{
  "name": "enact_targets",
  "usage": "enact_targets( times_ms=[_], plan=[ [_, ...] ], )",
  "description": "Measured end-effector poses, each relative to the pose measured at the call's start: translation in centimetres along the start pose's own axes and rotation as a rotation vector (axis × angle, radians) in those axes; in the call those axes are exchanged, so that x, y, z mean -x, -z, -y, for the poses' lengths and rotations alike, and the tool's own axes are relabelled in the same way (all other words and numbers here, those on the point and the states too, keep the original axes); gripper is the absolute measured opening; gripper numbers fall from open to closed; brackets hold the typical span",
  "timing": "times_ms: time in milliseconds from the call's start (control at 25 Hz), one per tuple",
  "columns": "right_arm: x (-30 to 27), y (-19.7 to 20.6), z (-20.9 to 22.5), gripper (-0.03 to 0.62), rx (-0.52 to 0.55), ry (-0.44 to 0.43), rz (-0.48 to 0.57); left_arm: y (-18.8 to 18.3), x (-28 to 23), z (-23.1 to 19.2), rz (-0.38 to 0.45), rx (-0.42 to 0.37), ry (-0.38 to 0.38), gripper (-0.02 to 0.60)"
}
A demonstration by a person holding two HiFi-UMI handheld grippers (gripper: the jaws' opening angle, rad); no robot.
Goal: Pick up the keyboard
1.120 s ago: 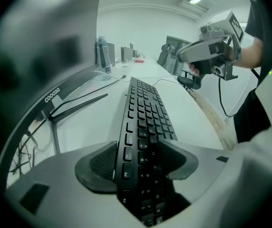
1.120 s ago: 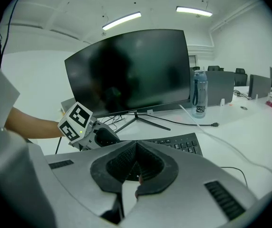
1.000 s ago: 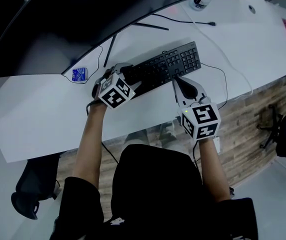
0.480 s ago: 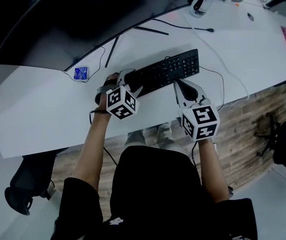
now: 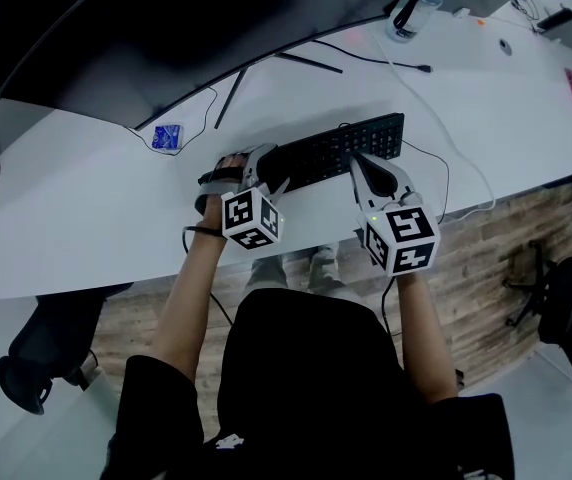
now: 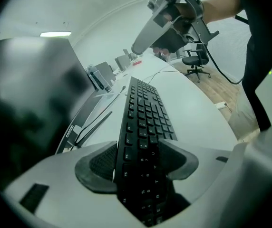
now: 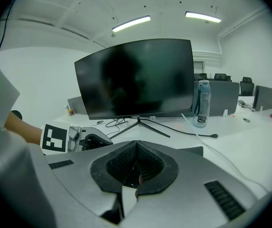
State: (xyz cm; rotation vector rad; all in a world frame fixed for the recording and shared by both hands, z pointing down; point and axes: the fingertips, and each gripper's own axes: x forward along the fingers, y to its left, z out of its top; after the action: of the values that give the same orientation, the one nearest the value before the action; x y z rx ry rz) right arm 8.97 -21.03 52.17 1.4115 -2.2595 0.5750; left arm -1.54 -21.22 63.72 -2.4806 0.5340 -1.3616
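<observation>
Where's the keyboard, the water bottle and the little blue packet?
keyboard (image 5: pixel 336 149), head view, middle of its keys.
water bottle (image 7: pixel 200 106), right gripper view, its clear body.
blue packet (image 5: pixel 167 136), head view, its centre.

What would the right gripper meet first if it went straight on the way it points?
The keyboard: the right gripper, jaws shut, sits at its near edge, perhaps already touching; depth is unclear.
</observation>
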Motion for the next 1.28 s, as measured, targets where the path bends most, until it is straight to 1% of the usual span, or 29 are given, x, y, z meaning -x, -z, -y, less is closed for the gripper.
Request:
enact_targets(
  times_ms=[280,600,960,1280],
  plan=[
    [0.4,0.1,-0.2,0.005,0.034,-0.013,-0.006,-0.3,0.3,0.3,-0.017,-0.028,-0.05,0.278],
    [0.9,0.1,-0.3,0.005,0.066,-0.02,-0.009,-0.7,0.9,0.8,-0.008,-0.081,-0.123,0.278],
    [1.6,0.9,-0.4,0.005,0.106,-0.023,-0.026,-1.0,1.3,1.2,-0.003,-0.119,-0.178,0.279],
    [2.0,1.3,-0.5,0.005,0.16,-0.052,-0.03,-1.1,1.6,1.6,-0.003,-0.141,-0.214,0.279]
  ],
)
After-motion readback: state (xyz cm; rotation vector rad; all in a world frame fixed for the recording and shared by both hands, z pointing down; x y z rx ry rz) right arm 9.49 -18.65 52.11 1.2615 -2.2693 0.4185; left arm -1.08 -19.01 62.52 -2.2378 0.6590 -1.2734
